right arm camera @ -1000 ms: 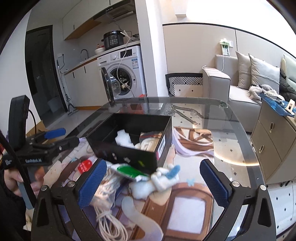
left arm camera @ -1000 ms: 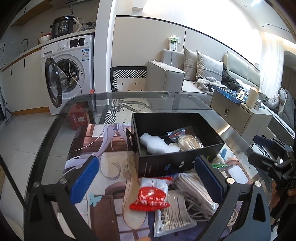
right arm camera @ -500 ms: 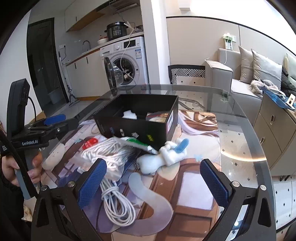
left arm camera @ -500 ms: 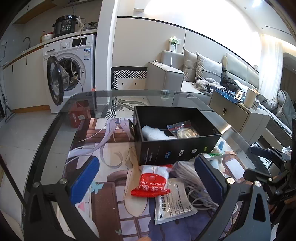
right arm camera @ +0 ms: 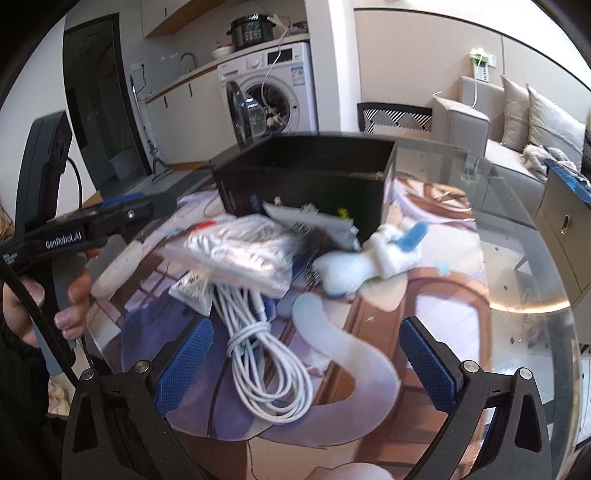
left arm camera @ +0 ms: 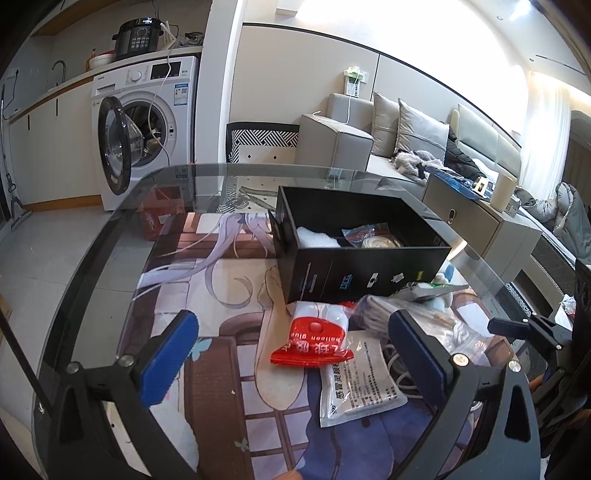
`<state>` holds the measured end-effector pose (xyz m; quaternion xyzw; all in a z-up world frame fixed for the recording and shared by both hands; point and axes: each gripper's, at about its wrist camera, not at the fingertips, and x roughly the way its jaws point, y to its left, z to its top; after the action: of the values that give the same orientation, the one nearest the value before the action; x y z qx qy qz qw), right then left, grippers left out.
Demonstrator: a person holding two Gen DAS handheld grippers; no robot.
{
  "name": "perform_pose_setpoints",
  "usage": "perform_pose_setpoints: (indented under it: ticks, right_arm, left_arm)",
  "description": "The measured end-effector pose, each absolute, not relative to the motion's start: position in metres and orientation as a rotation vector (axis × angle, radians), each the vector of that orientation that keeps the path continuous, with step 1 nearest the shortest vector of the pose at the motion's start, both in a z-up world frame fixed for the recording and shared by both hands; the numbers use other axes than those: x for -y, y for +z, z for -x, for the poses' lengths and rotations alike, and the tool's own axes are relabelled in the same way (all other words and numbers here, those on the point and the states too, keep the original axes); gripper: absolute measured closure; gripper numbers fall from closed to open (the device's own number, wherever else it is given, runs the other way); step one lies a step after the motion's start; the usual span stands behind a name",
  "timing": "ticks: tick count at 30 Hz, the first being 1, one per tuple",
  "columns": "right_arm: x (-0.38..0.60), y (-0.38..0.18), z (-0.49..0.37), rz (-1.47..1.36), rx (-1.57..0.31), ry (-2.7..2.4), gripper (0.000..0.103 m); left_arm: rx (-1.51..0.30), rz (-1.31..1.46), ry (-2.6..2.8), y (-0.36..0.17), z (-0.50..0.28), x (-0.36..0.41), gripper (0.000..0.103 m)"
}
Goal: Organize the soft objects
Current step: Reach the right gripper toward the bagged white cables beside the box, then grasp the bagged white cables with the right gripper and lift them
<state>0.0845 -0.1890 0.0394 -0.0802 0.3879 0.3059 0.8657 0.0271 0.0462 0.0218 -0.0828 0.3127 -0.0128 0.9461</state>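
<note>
The coiled white cable [right arm camera: 267, 363] lies on the printed mat [right arm camera: 443, 321] just ahead of the right gripper [right arm camera: 308, 363], left of centre between its spread, empty jaws, its long axis running away toward the black box [right arm camera: 306, 184]. The left gripper [left arm camera: 295, 354], also released, hovers nearer the red packet [left arm camera: 314, 341], so the right hand looks better placed for the cable

Beyond the jaws, past the round glass table's [left arm camera: 110, 236] far edge, a white front-loading washing machine [left arm camera: 147, 122] stands ahead to the left with its door open, a black pressure cooker [left arm camera: 138, 33] on top. Ahead to the right, a grey sofa with grey cushions [left arm camera: 402, 129] sits under bright window light, near a pale drawer cabinet [left arm camera: 476, 225]. The floor is pale tile [left arm camera: 33, 258].
</note>
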Motion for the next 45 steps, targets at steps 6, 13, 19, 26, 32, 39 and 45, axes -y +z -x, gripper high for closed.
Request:
perform_pose_setpoints:
  ticks: [6,13,19,26,32,39,45]
  right_arm:
    - [0.17,0.025,-0.085,0.194,-0.848,0.669,0.001]
    - [0.153,0.017,-0.088,0.247,-0.873,0.691,0.002]
    - [0.146,0.013,-0.09,0.302,-0.868,0.684,0.025]
    - [0.159,0.013,-0.089,0.304,-0.855,0.702,0.052]
    - [0.176,0.015,-0.08,0.275,-0.846,0.744,0.066]
    - [0.182,0.019,-0.072,0.23,-0.83,0.745,0.07]
    - [0.167,0.015,-0.072,0.29,-0.827,0.772,0.07]
  left_arm:
    - [-0.657,0.177,-0.027,0.011,-0.028,-0.045,0.0]
    - [-0.668,0.171,-0.011,0.008,-0.028,-0.043,0.0]
    - [-0.694,0.202,-0.026,0.004,-0.032,-0.044,0.0]
    - [-0.708,0.174,-0.029,0.001,-0.035,-0.038,0.0]
    - [-0.709,0.165,-0.028,0.001,-0.035,-0.036,0.0]
    - [-0.713,0.143,-0.028,0.001,-0.037,-0.031,0.0]
    - [-0.716,0.14,-0.027,0.002,-0.037,-0.031,0.0]
